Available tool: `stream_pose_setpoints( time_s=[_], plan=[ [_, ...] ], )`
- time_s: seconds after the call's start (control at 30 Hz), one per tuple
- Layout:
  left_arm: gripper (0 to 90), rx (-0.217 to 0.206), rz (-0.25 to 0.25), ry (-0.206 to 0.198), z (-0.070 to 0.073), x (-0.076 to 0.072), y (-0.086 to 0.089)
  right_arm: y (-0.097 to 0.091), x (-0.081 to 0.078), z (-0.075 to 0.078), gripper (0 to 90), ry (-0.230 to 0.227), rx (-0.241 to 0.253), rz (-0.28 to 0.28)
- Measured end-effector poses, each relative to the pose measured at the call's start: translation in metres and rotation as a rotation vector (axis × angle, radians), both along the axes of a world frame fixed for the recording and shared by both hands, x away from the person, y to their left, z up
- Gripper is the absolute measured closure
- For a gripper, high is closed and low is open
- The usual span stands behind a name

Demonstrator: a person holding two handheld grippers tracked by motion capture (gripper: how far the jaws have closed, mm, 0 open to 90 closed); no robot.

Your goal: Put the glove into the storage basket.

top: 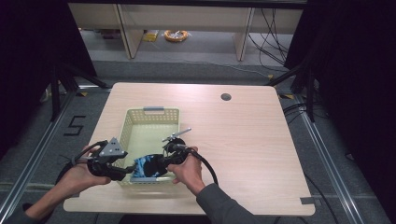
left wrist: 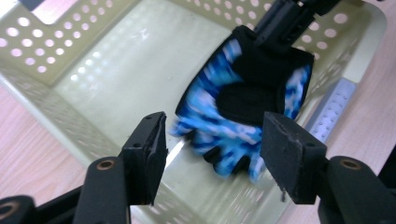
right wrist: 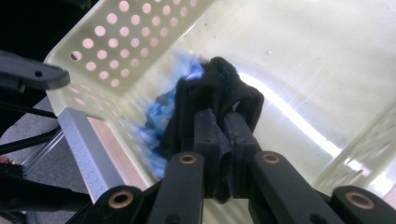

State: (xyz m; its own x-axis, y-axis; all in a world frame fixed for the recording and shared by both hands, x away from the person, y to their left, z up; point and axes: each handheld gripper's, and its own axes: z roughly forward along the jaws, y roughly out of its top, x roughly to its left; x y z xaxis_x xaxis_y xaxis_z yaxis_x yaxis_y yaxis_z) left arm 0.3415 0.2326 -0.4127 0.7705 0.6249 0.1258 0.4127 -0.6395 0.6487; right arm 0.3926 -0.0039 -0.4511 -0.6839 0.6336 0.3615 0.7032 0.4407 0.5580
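While your right hand-held gripper [right wrist: 223, 122] pinches one blue-black glove [left wrist: 243, 107] over one basket [top: 135, 119] at the surface's near edge, your left hand-held gripper [left wrist: 212, 140] gapes empty; glove fingers blurred.

Light wooden surface [top: 243, 140] with rounded corners and a dark round hole [top: 226, 97] near its far edge. Beyond it, grey floor, pale cabinet legs [top: 128, 35], a yellow coil [top: 176, 35], loose black cables [top: 271, 37]. Black curtains at both sides.

One pale basket [top: 152, 113], one blue-and-black glove [left wrist: 243, 116], two tongs: left [top: 125, 173], right [top: 156, 166].
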Motion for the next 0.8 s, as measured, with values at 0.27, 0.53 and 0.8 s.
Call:
stream_pose_setpoints(
  time_s=[0.27, 0.53, 0.8],
  plan=[
    [36.3, -0.023, 0.020, -0.017, 0.003, -0.005, 0.001, 0.000, 0.000, 0.000, 83.7, 0.002, -0.012, -0.004],
    [29.9, -0.021, 0.005, -0.025, 0.004, -0.010, -0.012, 0.001, -0.002, 0.000, 80.8, -0.007, -0.055, 0.013],
    [27.7, -0.028, 0.016, -0.030, 0.006, -0.009, -0.016, 0.002, -0.003, 0.010, 66.6, -0.106, -0.120, 0.036]
  ],
)
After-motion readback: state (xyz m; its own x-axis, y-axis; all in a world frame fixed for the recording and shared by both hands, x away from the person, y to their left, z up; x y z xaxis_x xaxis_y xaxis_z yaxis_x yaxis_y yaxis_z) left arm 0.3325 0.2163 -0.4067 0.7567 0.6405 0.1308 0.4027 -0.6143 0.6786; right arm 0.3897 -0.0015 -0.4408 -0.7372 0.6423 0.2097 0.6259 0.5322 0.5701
